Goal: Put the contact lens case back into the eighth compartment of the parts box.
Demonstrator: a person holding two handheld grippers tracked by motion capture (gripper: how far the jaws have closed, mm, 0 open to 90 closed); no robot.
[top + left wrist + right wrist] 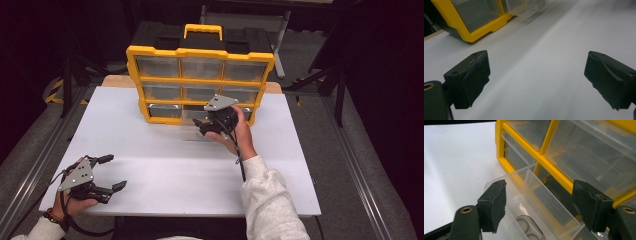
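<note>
The thing in hand is the clear drawer (541, 202), pulled out of the bottom row, middle slot, of the yellow organizer (200, 82). It stands partly out in front of the organizer, its front end over the white tabletop (175, 165). Inside, near the front wall, lie small round parts (529, 230); I cannot tell what they are.

The right gripper (540, 205) hovers just in front of the organizer, over the drawer, jaws apart w/ the drawer walls between them; the pads do not press on anything. The left gripper (102, 174) rests well away from the organizer, at the near left corner of the tabletop, jaws wide apart and empty.

How it will handle, as I judge: thin transparent plastic, so very light, stiff enough but a bit flexible at the walls, smooth and slippery for the pads. Hard squeeze may bend or crack a wall. The round parts are loose, so tilting will make them slide or spill. Best place to hold is probably the front wall or its lip, the end farthest from the organizer, w/ one pad inside and one outside, approx. in the middle so the drawer does not twist. Keep it level, and pull straight along the slot, otherwise it can jam in the organizer frame.
</note>
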